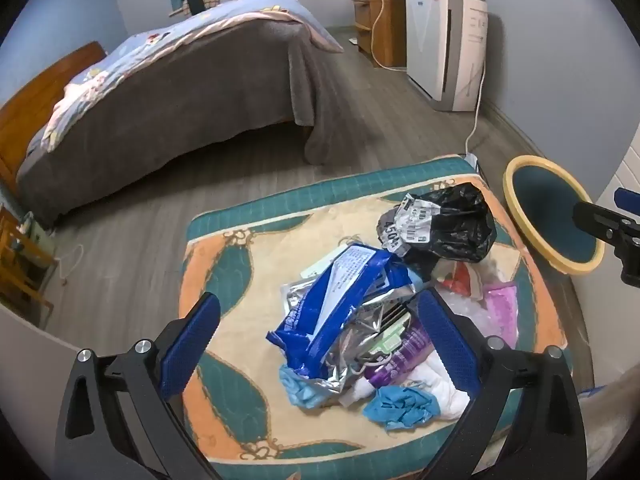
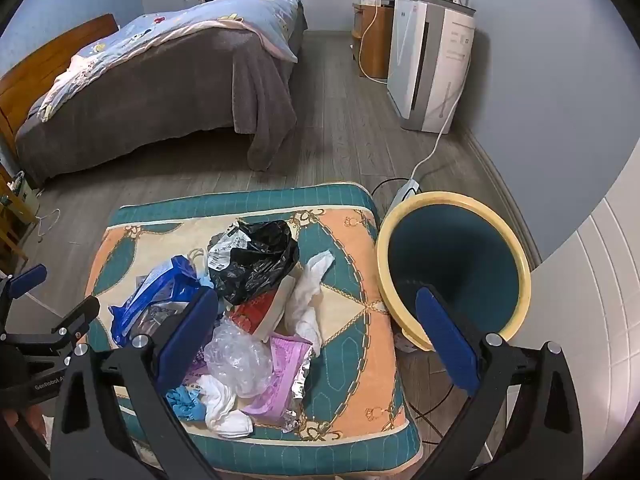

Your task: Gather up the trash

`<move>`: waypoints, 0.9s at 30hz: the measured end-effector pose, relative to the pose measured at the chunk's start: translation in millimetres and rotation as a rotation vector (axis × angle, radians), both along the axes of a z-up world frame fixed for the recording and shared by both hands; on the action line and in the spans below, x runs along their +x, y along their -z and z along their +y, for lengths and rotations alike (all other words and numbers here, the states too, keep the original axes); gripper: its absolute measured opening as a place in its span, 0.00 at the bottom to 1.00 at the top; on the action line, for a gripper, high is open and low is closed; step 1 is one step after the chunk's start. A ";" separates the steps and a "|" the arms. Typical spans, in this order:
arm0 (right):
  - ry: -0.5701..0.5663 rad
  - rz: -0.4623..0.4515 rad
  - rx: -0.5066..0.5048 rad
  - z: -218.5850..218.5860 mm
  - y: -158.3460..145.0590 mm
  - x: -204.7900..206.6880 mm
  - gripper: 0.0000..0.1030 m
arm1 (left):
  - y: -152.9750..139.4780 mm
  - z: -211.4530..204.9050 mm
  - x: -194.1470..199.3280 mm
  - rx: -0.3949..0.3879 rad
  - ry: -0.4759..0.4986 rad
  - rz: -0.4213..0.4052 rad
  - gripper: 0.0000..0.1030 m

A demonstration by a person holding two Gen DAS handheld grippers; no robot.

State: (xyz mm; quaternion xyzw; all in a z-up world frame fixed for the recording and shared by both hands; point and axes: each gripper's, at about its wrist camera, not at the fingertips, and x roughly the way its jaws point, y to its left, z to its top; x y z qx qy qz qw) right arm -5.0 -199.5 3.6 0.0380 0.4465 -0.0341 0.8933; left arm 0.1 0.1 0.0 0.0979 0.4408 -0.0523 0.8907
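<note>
A pile of trash lies on a patterned teal and orange cushion [image 1: 240,264] [image 2: 352,320]. It holds a blue foil wrapper [image 1: 340,292] [image 2: 160,292], a black plastic bag [image 1: 452,224] [image 2: 256,264], a pink wrapper [image 2: 280,380], clear plastic [image 2: 236,360], white tissue [image 2: 312,292] and a blue glove [image 1: 404,404]. A teal bin with a yellow rim [image 1: 516,184] [image 2: 452,196] stands just right of the cushion, tilted toward me. My left gripper [image 1: 320,340] [image 2: 54,296] hovers open over the blue wrapper. My right gripper [image 2: 318,338] [image 1: 608,208] hovers open over the pile's right side and the bin's edge. Neither holds anything.
A bed [image 1: 180,80] with a grey blanket fills the left of the room. A white air purifier [image 2: 428,68] and a wooden cabinet [image 2: 372,36] stand by the far wall. A white cable and power strip [image 2: 408,188] lie on the floor behind the bin.
</note>
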 end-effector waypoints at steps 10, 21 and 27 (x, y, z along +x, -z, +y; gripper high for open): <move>0.004 0.011 -0.006 -0.4 4.2 5.4 0.95 | 5.5 -3.1 1.0 0.016 0.009 0.004 0.95; 0.009 0.024 -0.009 0.1 6.5 13.0 0.95 | 11.3 4.6 10.7 0.008 -0.003 0.022 0.95; 0.007 0.027 -0.014 1.4 7.3 14.0 0.95 | 11.1 4.8 12.1 0.005 -0.006 0.027 0.95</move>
